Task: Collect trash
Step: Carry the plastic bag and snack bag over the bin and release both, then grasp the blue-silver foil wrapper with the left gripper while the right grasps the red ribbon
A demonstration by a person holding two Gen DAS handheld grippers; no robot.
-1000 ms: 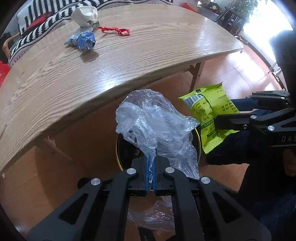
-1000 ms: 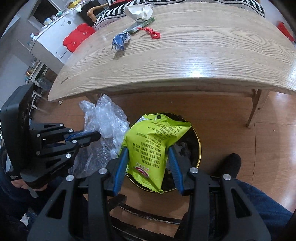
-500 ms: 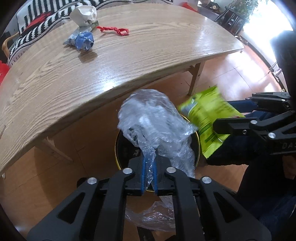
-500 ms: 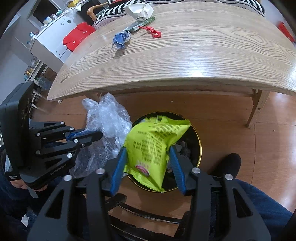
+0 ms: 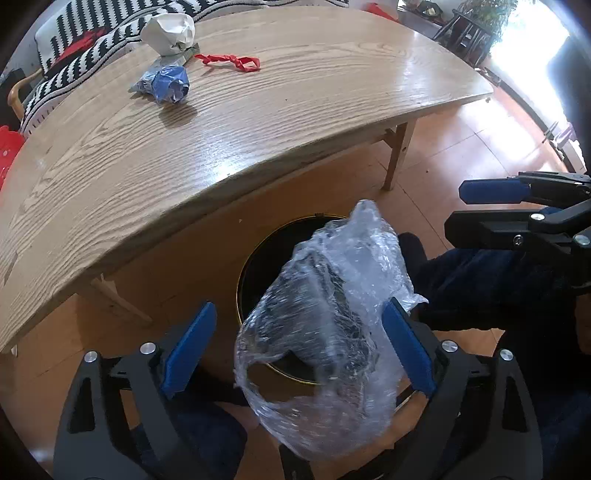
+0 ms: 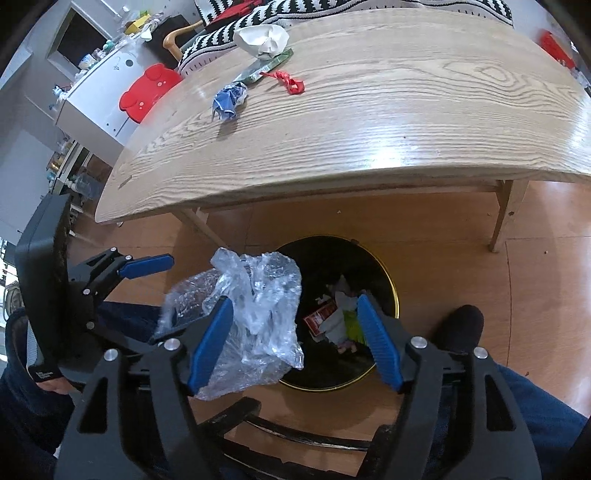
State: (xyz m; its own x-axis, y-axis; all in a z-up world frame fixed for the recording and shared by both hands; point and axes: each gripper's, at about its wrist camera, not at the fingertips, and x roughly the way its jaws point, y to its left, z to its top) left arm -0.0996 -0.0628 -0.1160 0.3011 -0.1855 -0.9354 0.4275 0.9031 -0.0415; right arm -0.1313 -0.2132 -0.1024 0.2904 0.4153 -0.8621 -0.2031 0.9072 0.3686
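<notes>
A wooden table [image 6: 369,122] stood on an orange-brown floor [image 6: 461,236]. Behind it lay a black-and-white striped sofa [image 5: 92,22]. A white cabinet [image 6: 99,99] stood to one side. Bright daylight came through a window [image 5: 535,40] near a plant [image 5: 480,11].

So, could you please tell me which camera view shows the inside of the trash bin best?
The right wrist view: the trash bin lies open between the opening right tongs, with a green wrapper and other scraps visible inside. In the left wrist view, the clear plastic bag covers most of the bin's mouth, showing only its dark left side.
</notes>
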